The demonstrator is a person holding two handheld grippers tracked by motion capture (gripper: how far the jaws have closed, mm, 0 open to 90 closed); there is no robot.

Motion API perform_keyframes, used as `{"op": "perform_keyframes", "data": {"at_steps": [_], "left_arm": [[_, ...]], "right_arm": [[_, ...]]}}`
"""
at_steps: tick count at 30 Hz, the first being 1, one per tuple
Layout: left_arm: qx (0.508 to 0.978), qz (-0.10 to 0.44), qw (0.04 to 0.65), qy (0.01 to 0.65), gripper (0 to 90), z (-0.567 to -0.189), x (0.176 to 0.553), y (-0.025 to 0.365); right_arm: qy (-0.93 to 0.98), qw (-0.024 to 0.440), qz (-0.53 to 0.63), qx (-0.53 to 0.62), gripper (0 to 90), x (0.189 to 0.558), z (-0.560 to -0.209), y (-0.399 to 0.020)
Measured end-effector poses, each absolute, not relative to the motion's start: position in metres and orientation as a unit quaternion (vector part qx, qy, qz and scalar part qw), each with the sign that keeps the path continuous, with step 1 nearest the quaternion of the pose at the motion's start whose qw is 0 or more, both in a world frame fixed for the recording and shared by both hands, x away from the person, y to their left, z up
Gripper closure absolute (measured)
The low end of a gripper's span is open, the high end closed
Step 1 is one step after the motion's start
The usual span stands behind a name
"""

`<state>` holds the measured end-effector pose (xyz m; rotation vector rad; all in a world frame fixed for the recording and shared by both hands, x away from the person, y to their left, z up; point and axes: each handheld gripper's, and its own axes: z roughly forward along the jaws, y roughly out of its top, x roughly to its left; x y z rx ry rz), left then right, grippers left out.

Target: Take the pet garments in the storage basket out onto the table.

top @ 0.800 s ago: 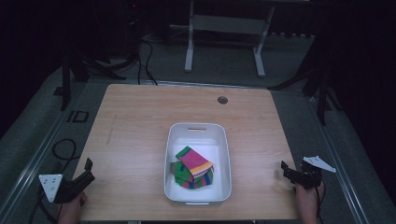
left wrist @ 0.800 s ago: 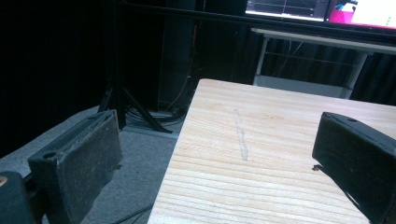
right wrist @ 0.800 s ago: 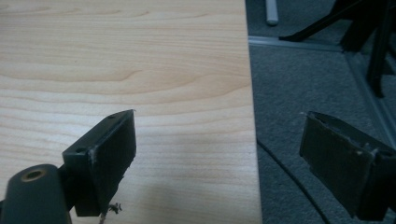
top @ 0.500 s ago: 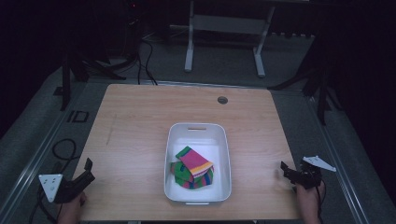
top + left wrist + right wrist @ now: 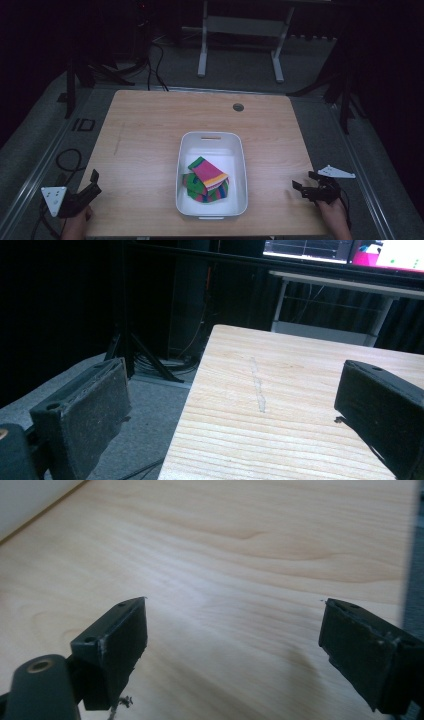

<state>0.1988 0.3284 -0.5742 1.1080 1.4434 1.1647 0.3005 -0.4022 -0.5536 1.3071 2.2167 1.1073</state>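
High view, left to right: left gripper at lower left, off the table edge, jaws spread, nothing held. White bin at lower centre holds folded striped socks. Right gripper at lower right over the table corner, jaws apart, empty. Risks, as judged: either cable could snag on the table edge during a reach; a one-layer pinch could unfold the socks; a low approach could bump the bin rim and shove it.

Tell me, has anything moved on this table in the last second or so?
Nothing visibly changed. The left gripper and right gripper stay open and empty at the near corners of the table, and the bright folded cloths lie untouched in the white tub.
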Motion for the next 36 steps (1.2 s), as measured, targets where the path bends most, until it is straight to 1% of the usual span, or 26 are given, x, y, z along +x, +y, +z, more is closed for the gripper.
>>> {"op": "perform_keyframes", "data": {"at_steps": [3,8,10,12,14,15,16,17,18,22,36], "left_arm": [[0.452,0.475,0.471,0.590,1.8,-0.574,0.199,0.328],[0.450,0.474,0.473,0.591,1.8,-0.574,0.199,0.329],[0.450,0.474,0.473,0.591,1.8,-0.574,0.199,0.329],[0.450,0.474,0.473,0.590,1.8,-0.574,0.199,0.329],[0.451,0.474,0.473,0.590,1.8,-0.574,0.199,0.329],[0.451,0.474,0.473,0.590,1.8,-0.574,0.199,0.329],[0.451,0.474,0.473,0.590,1.9,-0.574,0.199,0.329],[0.451,0.474,0.473,0.590,1.9,-0.574,0.199,0.329],[0.450,0.473,0.474,0.591,1.8,-0.574,0.199,0.329],[0.451,0.474,0.474,0.590,1.9,-0.574,0.199,0.329],[0.450,0.472,0.475,0.590,1.8,-0.574,0.199,0.329]], "right_arm": [[0.798,0.158,0.381,0.439,11.8,0.302,-0.553,-0.395],[0.820,0.110,0.383,0.411,11.8,0.304,-0.550,-0.381],[0.825,0.103,0.382,0.403,11.8,0.304,-0.547,-0.376],[0.835,0.082,0.387,0.383,11.7,0.305,-0.543,-0.366],[0.840,0.075,0.388,0.372,11.7,0.305,-0.541,-0.363],[0.843,0.066,0.390,0.364,11.7,0.305,-0.539,-0.359],[0.847,0.046,0.395,0.353,11.7,0.306,-0.534,-0.353],[0.847,0.046,0.395,0.353,11.7,0.306,-0.534,-0.353],[0.850,0.030,0.397,0.344,11.8,0.307,-0.529,-0.346],[0.857,0.021,0.399,0.326,11.8,0.309,-0.522,-0.335],[0.871,0.036,0.420,0.254,12.1,0.313,-0.470,-0.289]]}}
